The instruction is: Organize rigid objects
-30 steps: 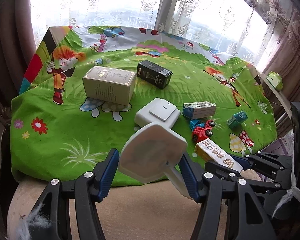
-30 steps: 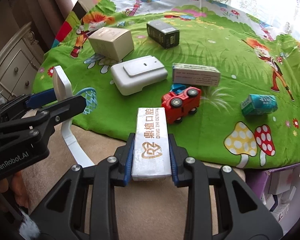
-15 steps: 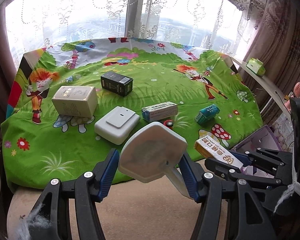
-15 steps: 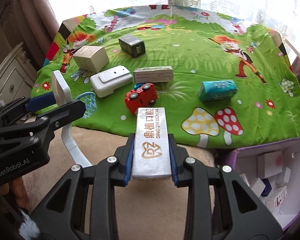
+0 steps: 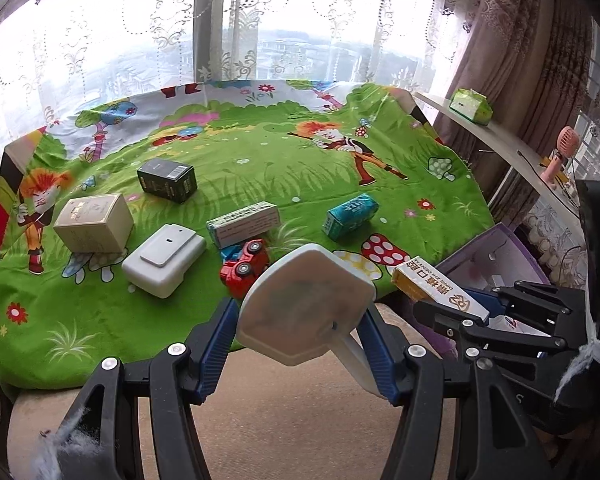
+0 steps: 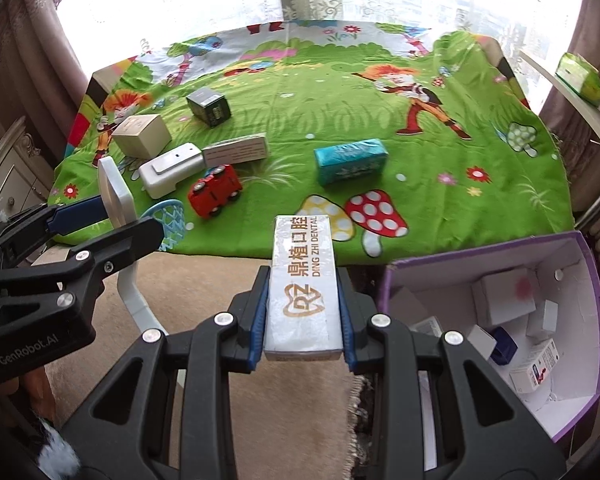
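The left gripper (image 5: 306,344) has its jaws partly open and clamped on a white toy basketball hoop (image 5: 306,308), backboard upright between the blue pads, its blue net (image 6: 171,220) hanging over the near edge of the tabletop (image 6: 500,200). The right gripper (image 6: 303,316) has its jaws nearly closed, pinching a long white dental box (image 6: 303,284) lengthwise, off the near edge. On the green cartoon cloth (image 5: 260,168), toward the left edge, lie a beige box (image 5: 94,222), a black box (image 5: 167,180) and a white device (image 5: 164,258). Nearer the middle are a striped carton (image 5: 244,224), a red toy car (image 5: 245,266) just in front of it, and a teal box (image 5: 350,216). Below the near right corner stands an open purple box (image 6: 588,280) holding small cartons.
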Demonstrator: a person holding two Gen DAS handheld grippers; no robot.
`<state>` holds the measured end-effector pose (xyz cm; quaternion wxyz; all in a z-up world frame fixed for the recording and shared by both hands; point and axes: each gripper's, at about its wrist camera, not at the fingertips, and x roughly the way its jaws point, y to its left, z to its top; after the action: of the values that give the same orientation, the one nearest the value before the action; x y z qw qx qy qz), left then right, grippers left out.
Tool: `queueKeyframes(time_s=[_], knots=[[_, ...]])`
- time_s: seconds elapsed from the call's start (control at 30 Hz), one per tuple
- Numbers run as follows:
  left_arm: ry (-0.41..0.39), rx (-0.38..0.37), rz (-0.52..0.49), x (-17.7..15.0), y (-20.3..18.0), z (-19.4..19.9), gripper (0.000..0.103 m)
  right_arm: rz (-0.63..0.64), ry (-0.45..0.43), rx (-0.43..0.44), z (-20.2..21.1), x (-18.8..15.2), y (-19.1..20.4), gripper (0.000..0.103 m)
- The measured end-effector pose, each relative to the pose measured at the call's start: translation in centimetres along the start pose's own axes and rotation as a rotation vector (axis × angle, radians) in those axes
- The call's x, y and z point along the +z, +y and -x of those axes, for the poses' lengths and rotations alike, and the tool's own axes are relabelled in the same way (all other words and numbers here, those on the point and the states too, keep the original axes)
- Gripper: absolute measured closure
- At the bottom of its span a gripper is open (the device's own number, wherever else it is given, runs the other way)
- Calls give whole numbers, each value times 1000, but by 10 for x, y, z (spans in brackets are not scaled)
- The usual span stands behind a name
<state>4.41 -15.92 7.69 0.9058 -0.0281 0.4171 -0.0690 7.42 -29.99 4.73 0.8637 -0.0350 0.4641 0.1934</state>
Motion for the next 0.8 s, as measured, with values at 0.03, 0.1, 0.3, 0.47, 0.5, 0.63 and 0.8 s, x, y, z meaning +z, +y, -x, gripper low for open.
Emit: queueKeyframes(time_s=[0.03,0.1,0.3,0.47,0.5,0.63,0.8], knots=[[-1,-9,-7,0,-4,0,42,-8,-1,-5,2,-2,-5,69],[1,-24,-24,2,-13,-1,42,-24,-2,-16,4,-4,-13,69],[12,-64,-75,4,-41,-6,42,-70,-14,-57,16,-14,-40,69],[24,-97,-117,4,-65,-12,42,-115,-25,-100,26,-22,-65,69],[28,-104,-125,4,-70,-14,42,-123,-26,-107,27,-23,-70,69],[41,-138,-158,5,-88,-21,42,-160,-25,-137,33,-32,-91,69],[49,-171,-201,6,-111,-28,42,-201,-20,-173,39,-44,-113,69]])
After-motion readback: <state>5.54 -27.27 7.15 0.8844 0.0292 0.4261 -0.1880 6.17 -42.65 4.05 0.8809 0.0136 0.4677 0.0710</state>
